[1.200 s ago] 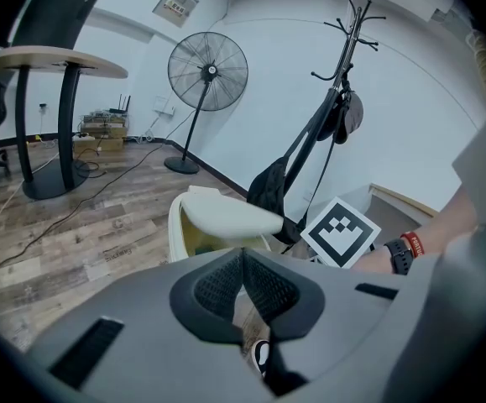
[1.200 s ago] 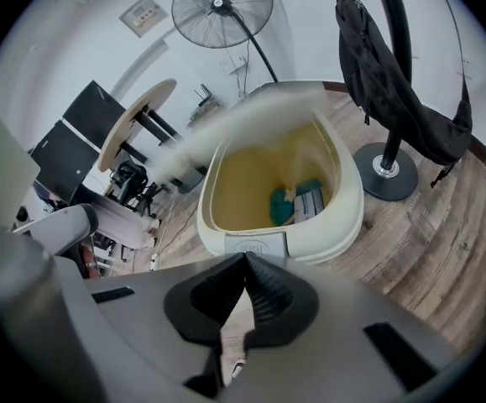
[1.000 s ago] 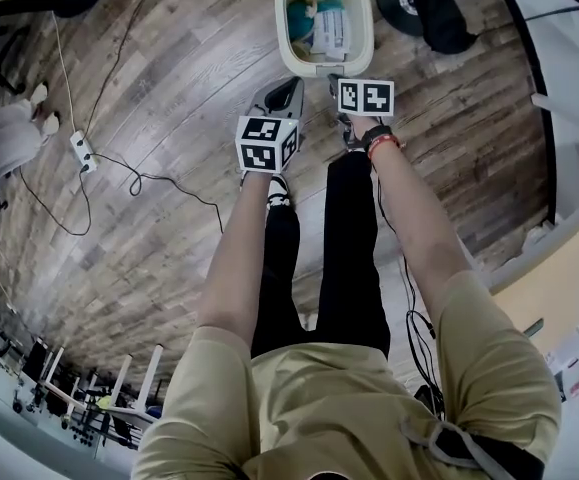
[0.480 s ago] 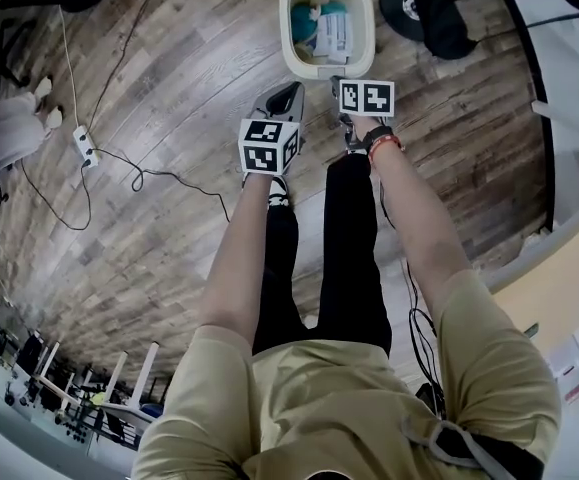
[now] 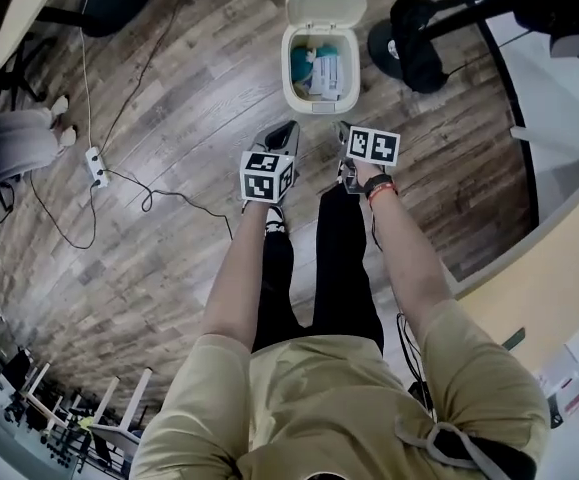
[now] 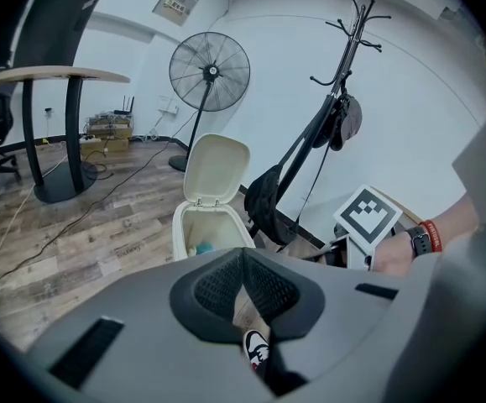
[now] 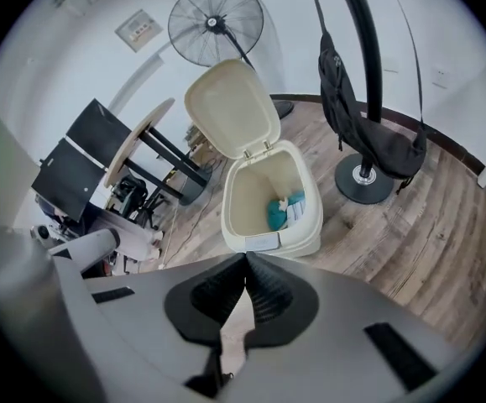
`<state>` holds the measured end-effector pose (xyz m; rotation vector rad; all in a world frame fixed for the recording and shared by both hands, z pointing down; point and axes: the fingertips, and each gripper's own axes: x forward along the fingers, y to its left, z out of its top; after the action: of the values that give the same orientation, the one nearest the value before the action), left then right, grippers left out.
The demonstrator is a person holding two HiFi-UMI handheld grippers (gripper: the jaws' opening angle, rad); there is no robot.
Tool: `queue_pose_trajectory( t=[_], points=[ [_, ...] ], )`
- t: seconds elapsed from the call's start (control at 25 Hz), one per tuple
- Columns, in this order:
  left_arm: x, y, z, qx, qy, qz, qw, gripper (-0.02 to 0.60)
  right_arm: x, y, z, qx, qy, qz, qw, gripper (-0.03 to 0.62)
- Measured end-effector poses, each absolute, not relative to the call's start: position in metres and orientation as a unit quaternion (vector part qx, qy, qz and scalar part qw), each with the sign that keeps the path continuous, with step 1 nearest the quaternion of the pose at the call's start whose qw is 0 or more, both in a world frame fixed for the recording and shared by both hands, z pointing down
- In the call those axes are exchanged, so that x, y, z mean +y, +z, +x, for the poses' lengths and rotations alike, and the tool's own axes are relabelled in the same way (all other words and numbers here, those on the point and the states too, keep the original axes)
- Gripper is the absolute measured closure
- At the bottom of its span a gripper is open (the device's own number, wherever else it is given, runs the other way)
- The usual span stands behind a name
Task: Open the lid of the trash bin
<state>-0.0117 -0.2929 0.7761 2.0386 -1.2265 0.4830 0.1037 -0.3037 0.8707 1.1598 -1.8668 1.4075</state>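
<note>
**Q:** Where does the trash bin stand, and in what state?

**A:** The cream trash bin stands on the wooden floor, ahead of the person's feet. Its lid is raised on the hinge at the far edge and stands upright, tilted slightly back. The open interior shows a teal item beside a white packet.

**Q:** How is the left gripper set?

**A:** The left gripper points toward the bin from the near side, close to it but clear of it. In the left gripper view the ribbed pads meet at the tips, with nothing held between them. Floor and a shoe show through the gap lower down.

**Q:** And the right gripper?

**A:** The right gripper lies just beside the left one, also short of the bin's front wall. In its own view the jaws are closed tip to tip and hold nothing. The bin's open mouth shows directly beyond them.

**Q:** What surrounds the bin?

**A:** A coat stand carrying a black bag stands to the bin's right. A pedestal fan stands behind the bin, near the wall.
</note>
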Motion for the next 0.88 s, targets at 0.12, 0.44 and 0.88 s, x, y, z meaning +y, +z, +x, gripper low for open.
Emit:
queue_pose_trajectory(
  t=[0.12,0.44,0.88],
  points=[
    [-0.288,0.744,-0.016,-0.472,0.185,0.787,0.351,0.558,-0.303,0.825,0.104,-0.698,0.51,0.435,0.251,0.577],
    [-0.274,0.645,-0.015,-0.48,0.164,0.795,0.333,0.558,-0.295,0.7,0.098,-0.745,0.447,0.437,0.232,0.577],
    [-0.243,0.499,-0.025,-0.506,0.144,0.814,0.246,0.558,-0.267,0.547,0.109,-0.783,0.36,0.471,0.191,0.577]
  ],
)
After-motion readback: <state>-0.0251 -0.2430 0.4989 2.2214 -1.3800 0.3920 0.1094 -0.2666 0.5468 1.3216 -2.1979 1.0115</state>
